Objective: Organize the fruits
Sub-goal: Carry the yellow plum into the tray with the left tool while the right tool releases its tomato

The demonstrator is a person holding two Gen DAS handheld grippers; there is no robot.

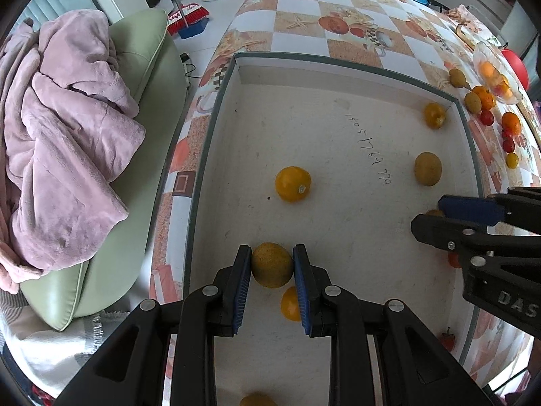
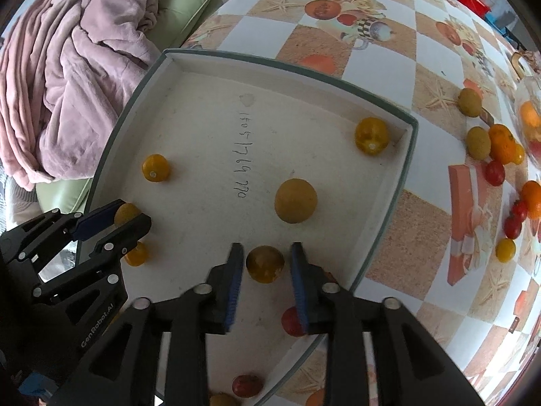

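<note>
- Yellow-brown fruit is sitting pinched between the left gripper pads, low over the near part of the white tray.
- Right gripper jaws are standing spread around a second fruit, pads not touching.
- Likely placing: left should be opening gently and lifting straight, avoiding the orange fruit just beside.

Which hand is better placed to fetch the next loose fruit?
Right, probably: the right tongs stand open around a brownish fruit, loose fruits lie on that side; the left tongs clamp a greenish fruit.
</note>
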